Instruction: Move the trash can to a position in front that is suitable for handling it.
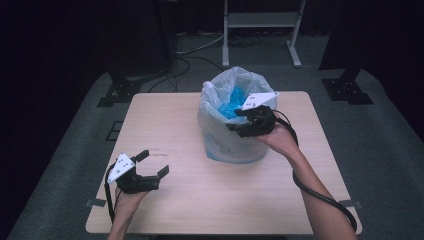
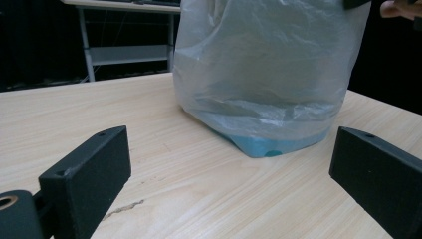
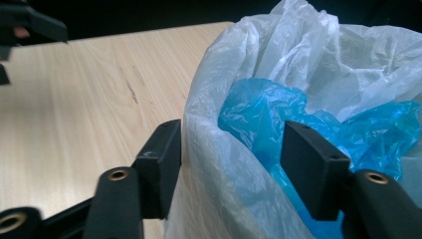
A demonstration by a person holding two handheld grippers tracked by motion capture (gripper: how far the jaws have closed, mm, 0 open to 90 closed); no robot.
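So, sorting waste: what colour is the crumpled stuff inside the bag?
Blue crumpled plastic, clearest in the right gripper view.

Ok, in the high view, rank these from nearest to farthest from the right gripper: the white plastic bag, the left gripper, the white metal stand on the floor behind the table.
1. white plastic bag: right at the right gripper, whose jaws straddle its rim; blue plastic sits inside.
2. white metal stand: on the floor beyond the table's far edge.
3. left gripper: near-left part of the table.
Two and three are fairly close; the ranking there is tentative.
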